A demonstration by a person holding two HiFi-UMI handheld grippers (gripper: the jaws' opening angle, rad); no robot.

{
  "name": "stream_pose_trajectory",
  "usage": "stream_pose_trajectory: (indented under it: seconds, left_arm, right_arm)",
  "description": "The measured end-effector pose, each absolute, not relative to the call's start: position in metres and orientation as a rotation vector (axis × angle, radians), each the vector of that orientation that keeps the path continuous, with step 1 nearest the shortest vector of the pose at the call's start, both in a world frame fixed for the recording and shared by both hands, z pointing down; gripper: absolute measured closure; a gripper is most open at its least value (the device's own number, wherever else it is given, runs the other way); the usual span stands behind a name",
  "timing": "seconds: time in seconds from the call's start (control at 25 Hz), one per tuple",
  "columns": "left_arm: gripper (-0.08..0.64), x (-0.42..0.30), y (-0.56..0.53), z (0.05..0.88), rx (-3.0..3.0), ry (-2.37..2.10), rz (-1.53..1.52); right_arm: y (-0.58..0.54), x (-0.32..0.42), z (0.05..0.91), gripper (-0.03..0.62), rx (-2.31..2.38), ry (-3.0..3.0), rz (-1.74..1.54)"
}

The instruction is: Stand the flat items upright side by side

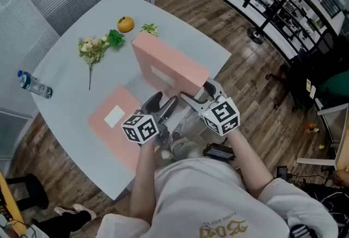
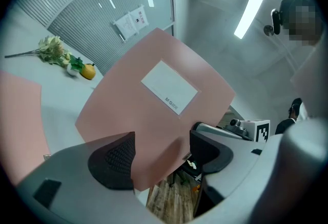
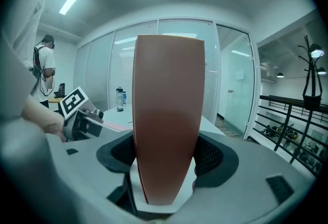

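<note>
On the grey table [image 1: 65, 98]: clutter sits at the far end. Orange [image 1: 125, 24], green sprig [image 1: 149, 28] and flower bunch [image 1: 92, 49] lie just past the far end of the upright pink box [image 1: 169, 65]. The water bottle [image 1: 34, 85] lies on its side at the left edge, well apart. Nothing sits between the two boxes.

The upright box stands on a long edge near the table's right side. Its long axis runs from the grippers at the near end out toward the orange. The labelled broad face is turned left, toward the flat pink box [image 1: 112, 122], which lies label-up just beside it.

Right gripper [image 1: 199, 94]: jaws clamped on the near end of the upright box, a pad on each broad face, thin edge toward its camera.

Left gripper [image 1: 162, 105]: jaws apart. The box's lower near corner sits between them against the left pad, with floor showing in the gap to the right pad.
</note>
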State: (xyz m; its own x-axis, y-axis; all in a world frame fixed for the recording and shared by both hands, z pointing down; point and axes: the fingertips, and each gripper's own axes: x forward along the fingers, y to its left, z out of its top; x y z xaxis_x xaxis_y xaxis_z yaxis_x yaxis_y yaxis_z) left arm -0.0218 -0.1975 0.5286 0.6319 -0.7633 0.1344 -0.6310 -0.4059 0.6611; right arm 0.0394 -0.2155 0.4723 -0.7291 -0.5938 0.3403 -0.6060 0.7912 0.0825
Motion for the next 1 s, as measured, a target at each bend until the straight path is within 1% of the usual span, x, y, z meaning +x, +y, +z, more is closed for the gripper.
stream_pose_trajectory:
  seconds: [0.28,0.64,0.88,1.0]
  left_arm:
    - [0.230,-0.034,-0.183,0.526,2.143,-1.127,-0.255]
    - [0.230,-0.057,-0.155,0.514,2.130,-1.257,-0.240]
    - [0.230,-0.102,-0.135,0.527,2.096,-1.480,-0.039]
    - [0.230,-0.145,-0.129,0.551,2.018,-1.662,0.188]
  right_arm:
    - [-0.205,0.050,0.473,0.268,0.929,-2.619,0.123]
    - [-0.175,0.096,0.449,0.265,1.094,-2.671,0.275]
    - [-0.149,0.097,0.468,0.265,0.962,-2.700,0.379]
    - [-0.137,0.088,0.488,0.265,0.833,-2.703,0.450]
